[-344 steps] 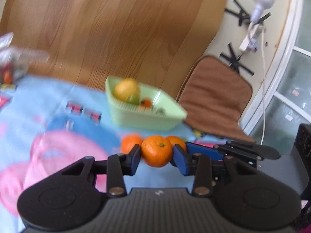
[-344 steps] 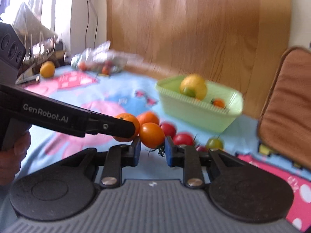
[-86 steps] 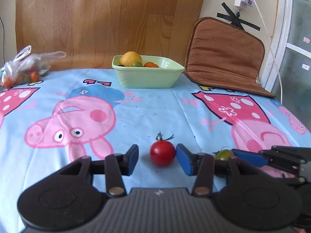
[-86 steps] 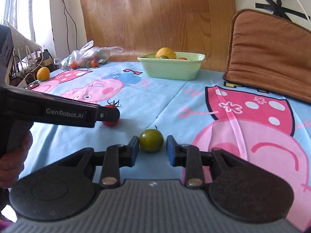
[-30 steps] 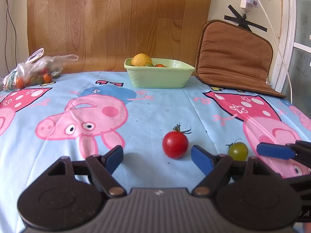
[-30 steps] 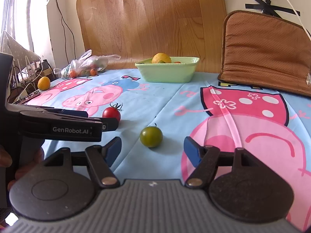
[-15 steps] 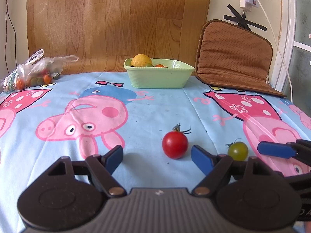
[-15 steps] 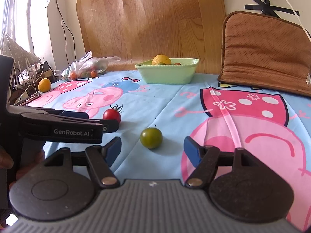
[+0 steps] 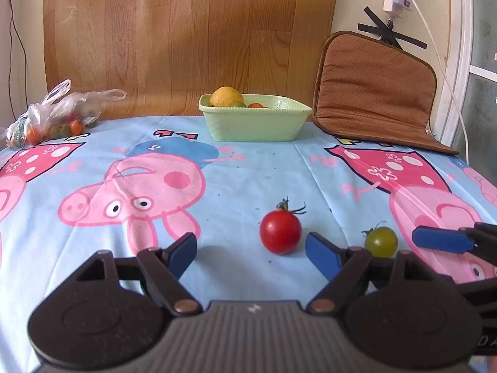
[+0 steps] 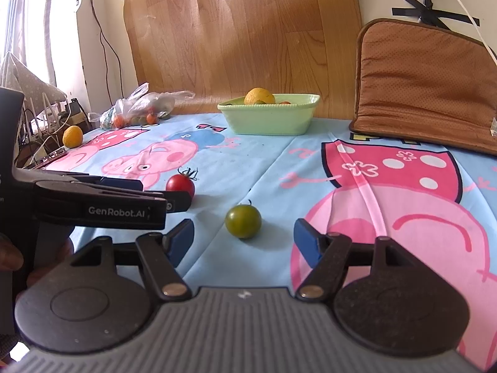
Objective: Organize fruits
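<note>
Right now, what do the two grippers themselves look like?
Both look alike: the left gripper and right gripper have matte black linkage arms with brass-coloured pivot pins, round black side discs, a ribbed grey body and blue pads. White "GenRobot.AI" lettering runs along the left gripper's side.
</note>
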`<state>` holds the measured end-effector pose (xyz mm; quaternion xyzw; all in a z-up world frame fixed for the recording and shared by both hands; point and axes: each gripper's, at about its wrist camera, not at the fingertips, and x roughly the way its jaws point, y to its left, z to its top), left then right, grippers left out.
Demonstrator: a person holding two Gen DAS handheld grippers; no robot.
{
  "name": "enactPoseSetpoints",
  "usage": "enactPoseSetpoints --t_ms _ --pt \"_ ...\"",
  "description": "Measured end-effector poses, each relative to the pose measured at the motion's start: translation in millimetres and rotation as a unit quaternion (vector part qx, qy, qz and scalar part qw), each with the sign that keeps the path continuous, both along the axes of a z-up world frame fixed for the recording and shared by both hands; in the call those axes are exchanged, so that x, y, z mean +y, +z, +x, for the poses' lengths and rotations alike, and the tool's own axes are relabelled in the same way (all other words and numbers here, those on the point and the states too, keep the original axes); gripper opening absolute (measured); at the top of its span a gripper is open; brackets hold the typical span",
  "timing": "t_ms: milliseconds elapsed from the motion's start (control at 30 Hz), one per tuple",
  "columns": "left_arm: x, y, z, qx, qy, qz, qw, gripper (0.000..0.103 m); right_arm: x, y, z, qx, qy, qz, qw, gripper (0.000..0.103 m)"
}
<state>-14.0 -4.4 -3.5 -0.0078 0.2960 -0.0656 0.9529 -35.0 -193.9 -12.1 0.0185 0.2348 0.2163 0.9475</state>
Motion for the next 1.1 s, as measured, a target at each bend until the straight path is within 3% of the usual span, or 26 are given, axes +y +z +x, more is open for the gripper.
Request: enactPoseSetpoints --t_ms 1100 --pt "-2.5 0.0 -0.6 -0.007 -0.007 0.010 0.9999 0.079 -4.8 -1.1 1.2 -0.004 0.004 0.010 1.000 0.073"
